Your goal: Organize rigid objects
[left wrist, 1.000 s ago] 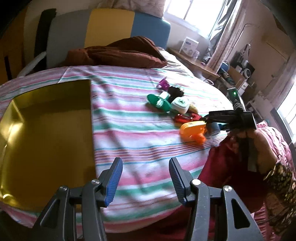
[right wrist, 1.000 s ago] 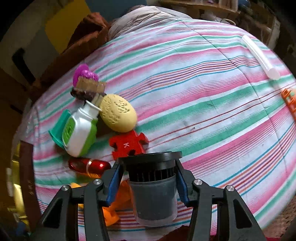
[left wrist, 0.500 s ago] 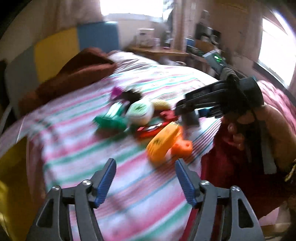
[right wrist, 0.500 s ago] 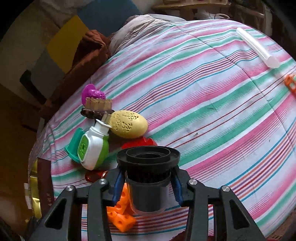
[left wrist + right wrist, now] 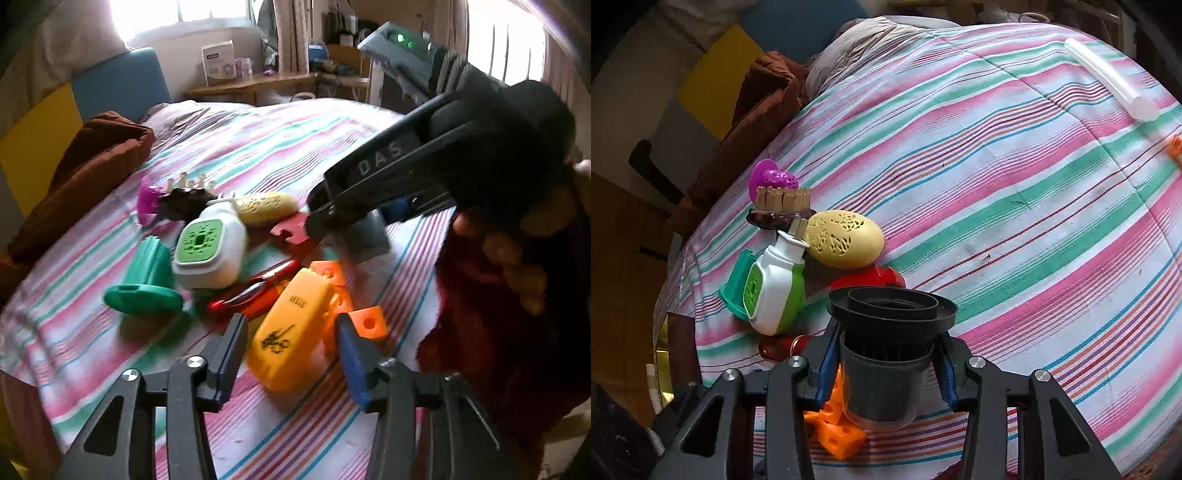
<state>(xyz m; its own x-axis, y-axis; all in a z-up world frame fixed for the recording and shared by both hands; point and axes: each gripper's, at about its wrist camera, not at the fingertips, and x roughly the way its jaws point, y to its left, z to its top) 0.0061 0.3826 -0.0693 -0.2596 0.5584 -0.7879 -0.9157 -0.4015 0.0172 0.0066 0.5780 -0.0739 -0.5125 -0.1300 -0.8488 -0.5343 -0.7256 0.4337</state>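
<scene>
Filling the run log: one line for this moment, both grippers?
left gripper: jaws just closing around orange-yellow toy, grip unclear | right gripper: shut on dark cup | rest: pile on striped bedspread

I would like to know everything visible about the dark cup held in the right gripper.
The dark cup is a grey cylinder, plastic by its look, with a wide black flanged rim on top and fine vertical ribs just under that rim. Its lower edge looks clear or pale. It stands upright, open end up, clamped between the blue pads of the right gripper, one pad on each side below the rim. It hangs above the striped bedsheet, over an orange block; whether it touches either cannot be told.
</scene>
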